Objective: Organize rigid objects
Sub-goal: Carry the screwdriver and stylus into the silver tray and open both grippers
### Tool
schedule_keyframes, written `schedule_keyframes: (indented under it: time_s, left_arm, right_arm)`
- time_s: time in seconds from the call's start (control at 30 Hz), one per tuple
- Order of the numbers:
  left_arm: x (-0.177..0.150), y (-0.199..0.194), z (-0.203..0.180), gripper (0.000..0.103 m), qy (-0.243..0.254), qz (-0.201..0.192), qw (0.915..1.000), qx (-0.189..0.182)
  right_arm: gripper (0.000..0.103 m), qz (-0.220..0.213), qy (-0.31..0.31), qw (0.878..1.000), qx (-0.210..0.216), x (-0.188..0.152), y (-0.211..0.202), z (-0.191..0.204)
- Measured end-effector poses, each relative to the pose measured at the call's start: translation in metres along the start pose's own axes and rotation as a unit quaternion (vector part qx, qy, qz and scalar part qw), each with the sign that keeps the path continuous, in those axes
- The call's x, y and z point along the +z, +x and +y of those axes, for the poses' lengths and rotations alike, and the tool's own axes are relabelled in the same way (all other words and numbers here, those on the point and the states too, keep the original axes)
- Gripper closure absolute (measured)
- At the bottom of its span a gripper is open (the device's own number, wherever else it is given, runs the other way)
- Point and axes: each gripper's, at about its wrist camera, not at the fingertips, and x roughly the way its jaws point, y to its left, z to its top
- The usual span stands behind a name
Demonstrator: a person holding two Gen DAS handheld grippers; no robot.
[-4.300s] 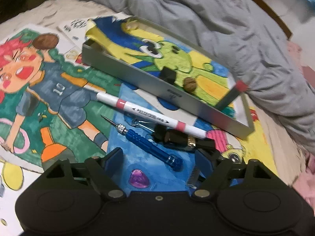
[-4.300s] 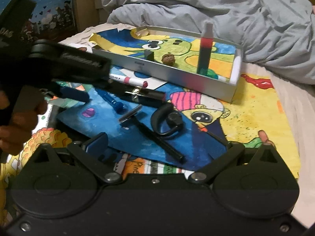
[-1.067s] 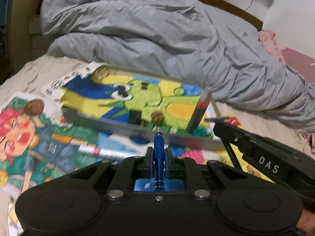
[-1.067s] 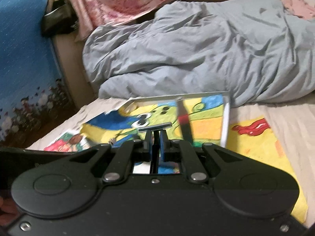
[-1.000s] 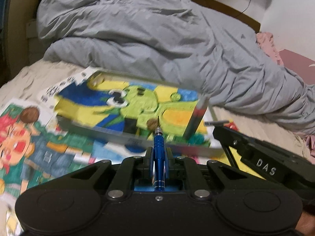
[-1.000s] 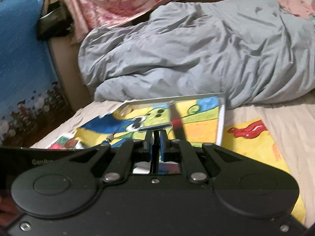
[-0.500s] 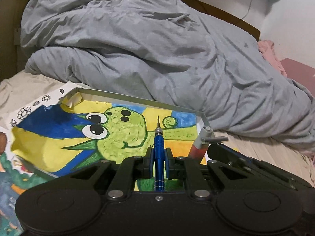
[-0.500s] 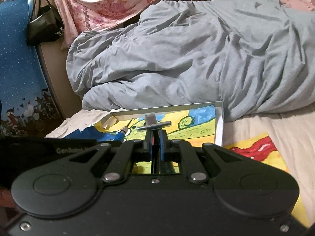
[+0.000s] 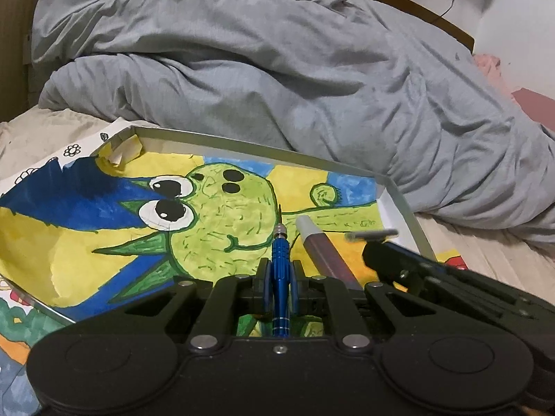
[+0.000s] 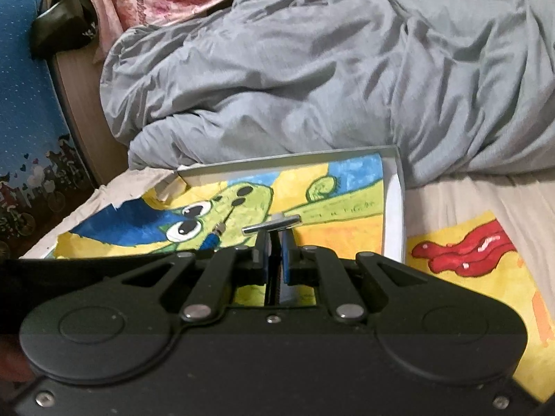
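Observation:
My left gripper [image 9: 279, 270] is shut on a blue screwdriver [image 9: 279, 263], whose tip points forward over the grey tray [image 9: 263, 146]. The tray is lined with a drawing of a green creature. A grey and maroon stick [image 9: 322, 248] leans inside the tray just right of the screwdriver. My right gripper [image 10: 274, 242] is shut on a black-handled T-headed tool; its silver cross head [image 10: 272, 225] hangs over the tray [image 10: 288, 158]. In the left wrist view the right gripper [image 9: 378, 242] sits close on the right. The screwdriver tip [image 10: 214, 236] shows in the right wrist view.
A crumpled grey duvet [image 9: 277, 69] lies right behind the tray, against its far rim. Coloured drawings cover the bed sheet around the tray, one with a red shape [image 10: 464, 246]. A blue wall cover [image 10: 24, 104] and a black bag [image 10: 59, 24] stand at the left.
Both grippers have moved forward and down over the tray, which now fills more of each view. Each keeps its hold, and the leaning stick now sits close beside the screwdriver.

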Motion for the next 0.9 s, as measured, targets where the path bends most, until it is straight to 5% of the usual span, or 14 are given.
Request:
schedule_keyframes:
  time_s: [0.37,0.57,0.73,0.9]
  left_arm:
    - [0.007,-0.005,-0.003,0.083,0.000,-0.013,0.9999,0.001]
    - [0.014,-0.027,0.000,0.072,0.000,-0.030,0.9995,0.012]
    - [0.022,-0.059,0.004,0.049,-0.003,-0.055,0.9982,0.023]
    - [0.028,-0.100,0.005,0.030,-0.003,-0.085,0.9958,0.032]
  right_arm:
    - [0.092,0.003,0.014,1.000,-0.016,0.000,-0.006,-0.009]
    - [0.066,-0.019,0.014,1.000,-0.016,0.016,-0.035,-0.008]
    - [0.049,-0.034,0.000,0.999,-0.013,0.030,-0.067,0.005]
    - [0.017,-0.055,0.000,0.999,-0.005,0.037,-0.101,0.018]
